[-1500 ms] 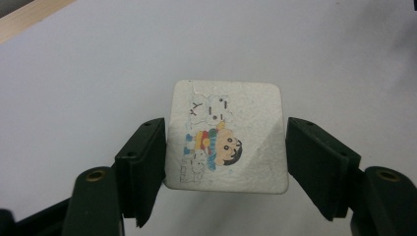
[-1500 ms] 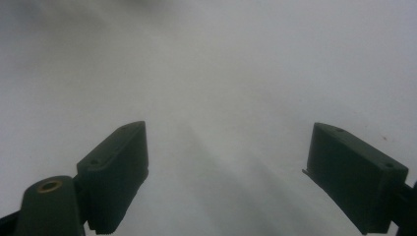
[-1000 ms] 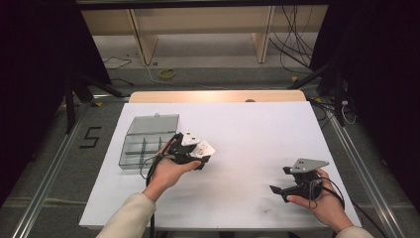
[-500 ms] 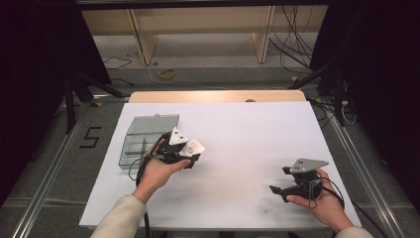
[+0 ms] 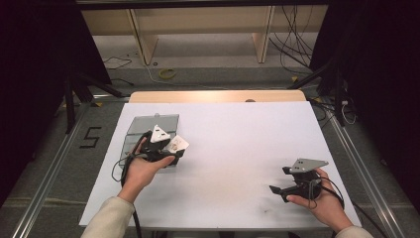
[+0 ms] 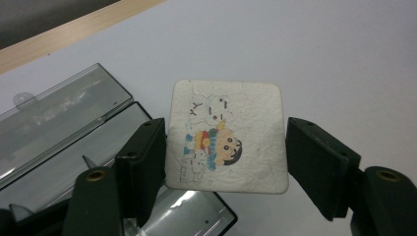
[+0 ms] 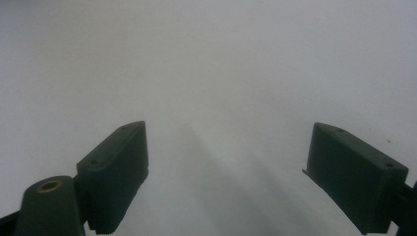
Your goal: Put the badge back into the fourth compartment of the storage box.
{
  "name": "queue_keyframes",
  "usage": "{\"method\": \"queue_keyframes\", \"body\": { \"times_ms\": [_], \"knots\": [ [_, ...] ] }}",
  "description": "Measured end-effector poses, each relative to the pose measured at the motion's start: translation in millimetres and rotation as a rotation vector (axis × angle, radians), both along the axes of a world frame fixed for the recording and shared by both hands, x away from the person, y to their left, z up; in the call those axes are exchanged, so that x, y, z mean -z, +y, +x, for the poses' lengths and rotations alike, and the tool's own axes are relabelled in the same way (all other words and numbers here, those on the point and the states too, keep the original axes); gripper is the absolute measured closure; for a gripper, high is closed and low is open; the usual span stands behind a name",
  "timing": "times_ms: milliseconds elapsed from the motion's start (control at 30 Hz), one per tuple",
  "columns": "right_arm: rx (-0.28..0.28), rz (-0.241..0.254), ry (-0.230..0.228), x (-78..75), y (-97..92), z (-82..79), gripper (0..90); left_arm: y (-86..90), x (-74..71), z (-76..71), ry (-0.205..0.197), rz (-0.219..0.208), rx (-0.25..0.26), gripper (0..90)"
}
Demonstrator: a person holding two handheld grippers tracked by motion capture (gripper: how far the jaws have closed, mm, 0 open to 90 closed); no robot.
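Observation:
A white square card with a cartoon figure printed on it sits between the jaws of my left gripper, which is shut on its two side edges. From above, that gripper holds the card over the right edge of an open clear plastic case. The case lies behind and below the card, lid flipped back. My right gripper rests in the hand near the table's front right. It stands open over bare white tabletop with nothing between its jaws.
The white table has a wooden strip along its far edge. A cable trails from the left gripper down past the forearm. Wooden shelf legs and loose cables lie on the floor beyond the table.
My left gripper has carried the card leftward and slightly away from me, from the open table to the edge of the clear case. The right gripper has stayed put.

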State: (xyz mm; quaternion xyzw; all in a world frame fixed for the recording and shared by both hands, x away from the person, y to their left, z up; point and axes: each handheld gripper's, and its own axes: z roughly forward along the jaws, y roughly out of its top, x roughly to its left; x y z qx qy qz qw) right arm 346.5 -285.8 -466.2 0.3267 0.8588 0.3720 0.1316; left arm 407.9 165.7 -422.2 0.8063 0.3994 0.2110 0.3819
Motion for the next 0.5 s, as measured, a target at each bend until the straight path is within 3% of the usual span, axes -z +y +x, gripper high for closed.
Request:
{"method": "queue_keyframes", "body": {
  "times_ms": [167, 367, 500],
  "knots": [
    [0.001, -0.002, 0.001, 0.1, 0.0, 0.2, 16.4, 18.4, -1.4, 0.3, -0.003, -0.006, -0.053, 32.8],
    [0.001, -0.002, 0.001, 0.0, -0.2, 0.2, 16.4, 48.7, 1.0, 1.1, -0.014, 0.041, -0.143, 32.7],
    [0.000, -0.002, 0.001, 0.1, 0.3, 0.3, 16.4, 66.5, 7.0, 1.7, -0.003, 0.043, -0.196, 32.8]
  ]
}}
